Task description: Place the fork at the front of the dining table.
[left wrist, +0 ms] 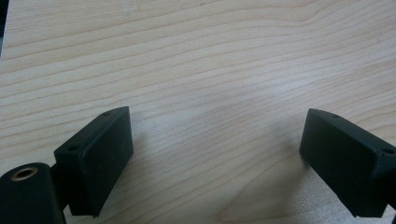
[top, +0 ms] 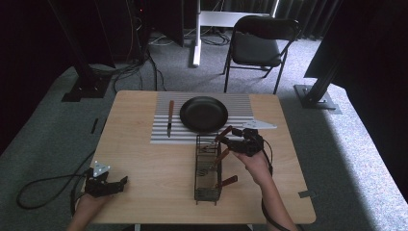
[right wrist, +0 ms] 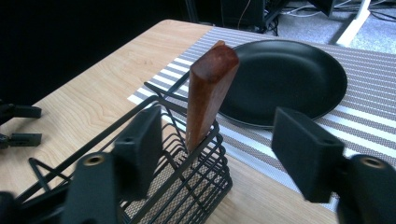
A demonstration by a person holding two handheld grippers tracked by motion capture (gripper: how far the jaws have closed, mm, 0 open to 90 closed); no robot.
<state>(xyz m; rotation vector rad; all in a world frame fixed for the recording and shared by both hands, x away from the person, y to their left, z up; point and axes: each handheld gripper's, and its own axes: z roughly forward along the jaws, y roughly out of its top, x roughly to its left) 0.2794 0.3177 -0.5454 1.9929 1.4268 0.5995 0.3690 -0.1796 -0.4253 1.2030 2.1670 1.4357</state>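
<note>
High view — left hand-held gripper (top: 107, 185) near table (top: 144, 159) edge, jaws apart

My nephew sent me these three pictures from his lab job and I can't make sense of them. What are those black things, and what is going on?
No robot here: a person holds a hand tool with a two-jaw claw in each hand. The top picture looks down from above the table. The other two come from cameras riding on each claw.

The left claw rests near the table's edge, jaws open over bare wood. The right claw, also open and holding nothing, is at a black wire basket and faces a wooden handle sticking up from it.

Farther back, a striped mat carries a black plate and a knife.
</note>
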